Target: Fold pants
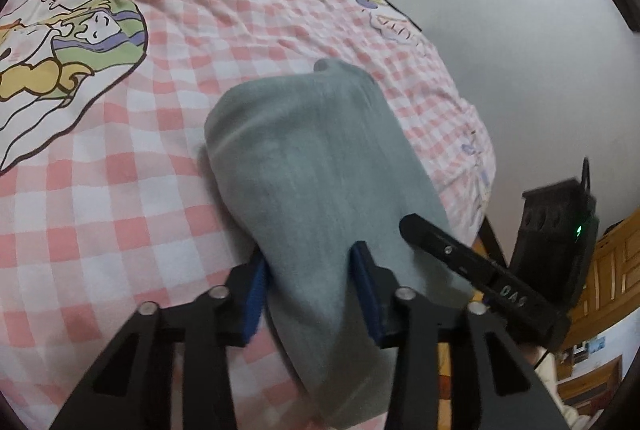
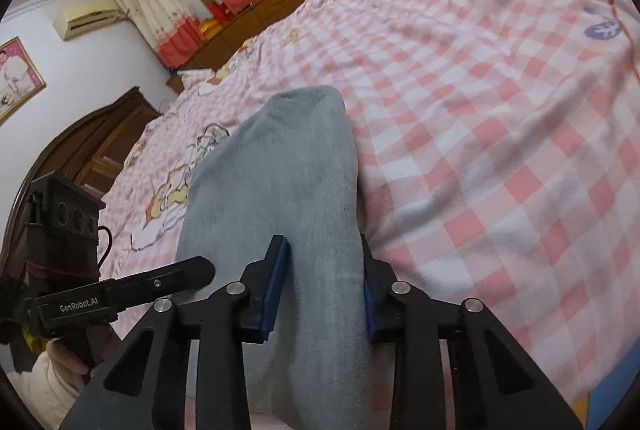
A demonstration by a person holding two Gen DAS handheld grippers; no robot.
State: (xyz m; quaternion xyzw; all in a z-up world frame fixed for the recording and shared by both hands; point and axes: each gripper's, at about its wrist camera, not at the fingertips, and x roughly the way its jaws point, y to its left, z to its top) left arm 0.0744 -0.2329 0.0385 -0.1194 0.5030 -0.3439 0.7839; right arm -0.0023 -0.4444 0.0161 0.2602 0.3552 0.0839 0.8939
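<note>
Gripping the grey pants (image 1: 312,166) from both sides: left gripper (image 1: 310,290) has its blue pads (image 1: 256,294) at a narrow gap with the cloth bunched between and touching both, so it reads as clamped on the fabric; right gripper (image 2: 326,286) is the same, blue-lined fingers (image 2: 276,286) narrowly set around a thick fold of the pants (image 2: 280,166). In each view the garment runs from bottom centre up to mid-frame, the far end resting on the bed sheet (image 1: 120,214), the near end lifted in the jaws. Other gripper shows at lower right of the left view, lower left of the right view. Likely step: carrying the held end over to lay a fold. To do it well, keep both ends level and taut, move together, and set the edge flush before letting go. Pants look soft, fleecy, thick, limp, with a rounded folded far end; sheet is thin pink-white check cotton, wrinkled, with cartoon prints.
</note>
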